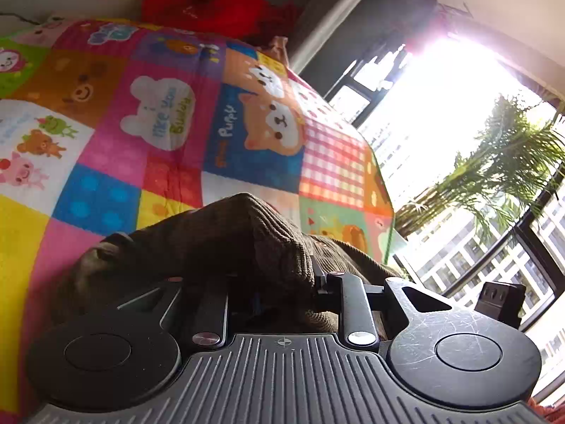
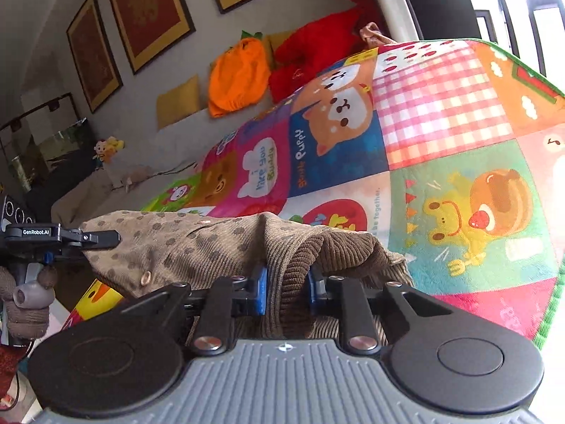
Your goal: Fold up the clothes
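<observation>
Your right gripper (image 2: 286,288) pinches the ribbed edge of the brown top (image 2: 197,247), its blue pads nearly shut. Your left gripper (image 1: 279,282) bites another bunch. The top hangs just over the mat (image 2: 441,134), still rumpled. Folding has barely begun.

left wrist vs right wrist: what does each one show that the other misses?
Left wrist only: the bright window with a palm plant outside.
Right wrist only: framed pictures on the wall, the garment's dotted panel, and the left gripper at its far edge.
Both: the brown knit garment, the cartoon blanket, orange and red cushions.
</observation>
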The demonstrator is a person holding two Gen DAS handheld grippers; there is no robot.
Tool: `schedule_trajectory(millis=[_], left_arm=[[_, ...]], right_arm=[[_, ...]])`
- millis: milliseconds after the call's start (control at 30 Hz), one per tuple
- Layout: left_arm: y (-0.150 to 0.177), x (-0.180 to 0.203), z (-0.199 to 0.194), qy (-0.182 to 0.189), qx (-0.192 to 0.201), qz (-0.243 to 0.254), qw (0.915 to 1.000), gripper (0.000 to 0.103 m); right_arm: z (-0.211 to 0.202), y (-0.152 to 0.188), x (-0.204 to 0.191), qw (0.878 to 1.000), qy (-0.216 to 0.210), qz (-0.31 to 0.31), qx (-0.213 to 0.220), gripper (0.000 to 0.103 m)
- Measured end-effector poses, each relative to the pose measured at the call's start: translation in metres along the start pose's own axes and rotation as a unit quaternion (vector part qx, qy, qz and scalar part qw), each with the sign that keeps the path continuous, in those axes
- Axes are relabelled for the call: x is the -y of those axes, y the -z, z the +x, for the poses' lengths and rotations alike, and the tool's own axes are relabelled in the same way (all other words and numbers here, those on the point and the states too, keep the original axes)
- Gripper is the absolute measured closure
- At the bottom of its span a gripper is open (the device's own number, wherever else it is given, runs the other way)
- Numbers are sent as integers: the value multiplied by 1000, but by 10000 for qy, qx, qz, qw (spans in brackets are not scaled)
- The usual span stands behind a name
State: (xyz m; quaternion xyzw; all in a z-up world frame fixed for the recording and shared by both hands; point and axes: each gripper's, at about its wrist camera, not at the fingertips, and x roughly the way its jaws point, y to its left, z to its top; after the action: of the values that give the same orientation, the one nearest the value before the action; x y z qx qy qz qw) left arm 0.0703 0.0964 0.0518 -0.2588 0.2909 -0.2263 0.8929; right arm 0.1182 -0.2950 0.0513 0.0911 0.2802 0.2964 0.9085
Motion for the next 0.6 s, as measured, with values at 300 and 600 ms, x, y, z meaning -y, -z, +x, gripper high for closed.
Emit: schedule_trajectory(millis=[300,600], left_arm=[[67,-19,-4,-634,-647,-2,9959,60],[42,-18,-51,-439,-54,186,9988,11]], right_arm=[[-12,55,-8,9981,332,-357,-387,77],[-17,71,-7,9881,1120,-1008,-316,49]])
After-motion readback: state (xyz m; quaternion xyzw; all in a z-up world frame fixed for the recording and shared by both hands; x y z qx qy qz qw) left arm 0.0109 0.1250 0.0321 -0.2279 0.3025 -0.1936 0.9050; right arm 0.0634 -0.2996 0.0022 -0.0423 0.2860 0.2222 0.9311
